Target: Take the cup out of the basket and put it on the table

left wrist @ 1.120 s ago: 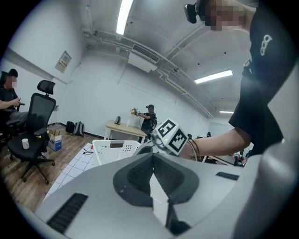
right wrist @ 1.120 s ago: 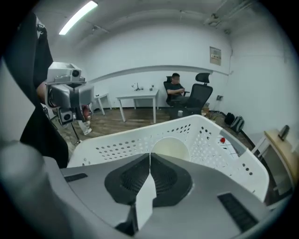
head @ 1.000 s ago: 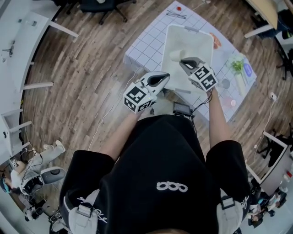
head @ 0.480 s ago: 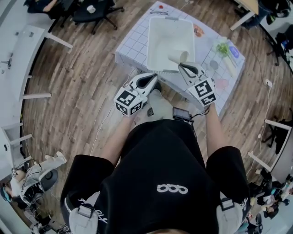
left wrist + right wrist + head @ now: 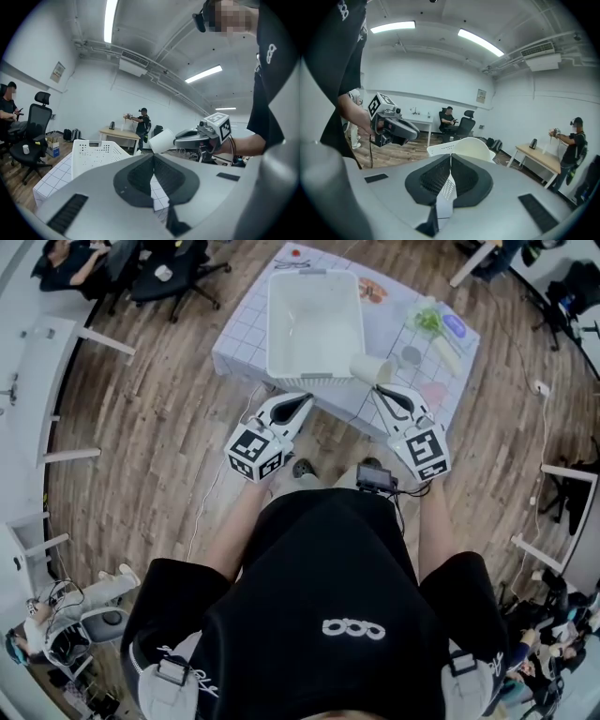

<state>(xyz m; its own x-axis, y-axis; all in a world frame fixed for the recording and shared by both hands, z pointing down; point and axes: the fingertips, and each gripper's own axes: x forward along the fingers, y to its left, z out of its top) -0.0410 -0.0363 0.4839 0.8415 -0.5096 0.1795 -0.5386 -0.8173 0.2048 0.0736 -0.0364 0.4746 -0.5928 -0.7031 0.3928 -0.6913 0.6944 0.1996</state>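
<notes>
2 grippers are held out in front of the person, both aimed toward the tabletop [image 5: 246, 338], which is covered with a grid-patterned cloth. The right gripper [image 5: 384, 392] has its jaws pressed nearly together on the thin wall of the white cup [image 5: 372, 368]; in the right gripper view a white strip of that wall sits pinched between the dark pads of this gripper [image 5: 450, 164], and the rounded body of the cup [image 5: 471, 146] shows just beyond them. The cup is out of the white perforated basket [image 5: 314, 324]: in the head view it lies tilted on its side just right of the basket's near right corner, over the near edge of the tabletop, and in the left gripper view the cup [image 5: 161, 140] hangs in the air at the tip of the right gripper [image 5: 180, 138], above the basket [image 5: 96, 152] and the cloth [image 5: 51, 180]. The left gripper [image 5: 295, 404] is near the basket's near edge but does not touch it, and its jaws [image 5: 153, 159] are closed together with nothing between them. From the right gripper view the left gripper [image 5: 412, 133] shows to the left, well apart from the cup. On the right end of the tabletop, far from the basket, lie a green item [image 5: 428, 320], a blue item [image 5: 455, 326] and a small grey round thing [image 5: 410, 355]. Below is a wooden floor [image 5: 159, 418].
</notes>
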